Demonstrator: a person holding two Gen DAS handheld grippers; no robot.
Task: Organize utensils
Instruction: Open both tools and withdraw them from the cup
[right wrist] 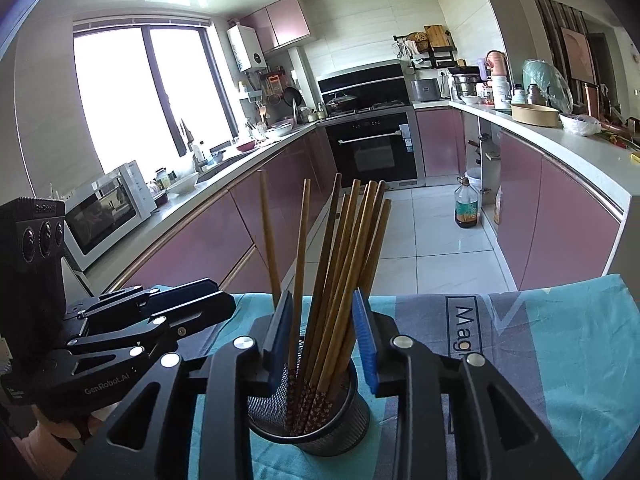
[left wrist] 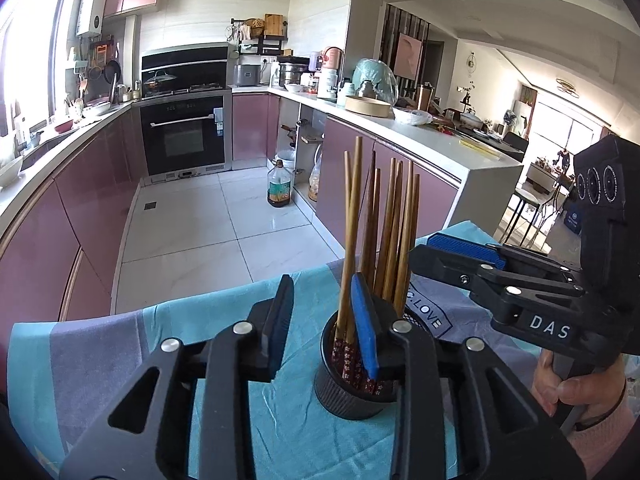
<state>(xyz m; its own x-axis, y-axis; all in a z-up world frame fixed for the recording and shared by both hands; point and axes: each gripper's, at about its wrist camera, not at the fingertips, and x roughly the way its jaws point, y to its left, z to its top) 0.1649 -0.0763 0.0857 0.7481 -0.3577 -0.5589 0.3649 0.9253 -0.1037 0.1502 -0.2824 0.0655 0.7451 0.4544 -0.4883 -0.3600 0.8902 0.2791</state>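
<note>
A black mesh holder (left wrist: 352,384) stands on the blue and grey cloth and holds several brown chopsticks (left wrist: 384,224) upright with patterned ends down. My left gripper (left wrist: 320,328) is open, and its right pad is at the holder's rim. In the right wrist view the holder (right wrist: 316,412) and the chopsticks (right wrist: 344,256) sit between the open fingers of my right gripper (right wrist: 324,340). The right gripper also shows in the left wrist view (left wrist: 464,252), and the left gripper in the right wrist view (right wrist: 192,300).
The cloth (right wrist: 552,352) covers the table near me. Beyond its edge is a tiled kitchen floor (left wrist: 224,224) with an oil bottle (left wrist: 279,184), pink cabinets, an oven (left wrist: 184,136) and a cluttered counter (left wrist: 420,128). A white microwave (right wrist: 108,208) stands at the left.
</note>
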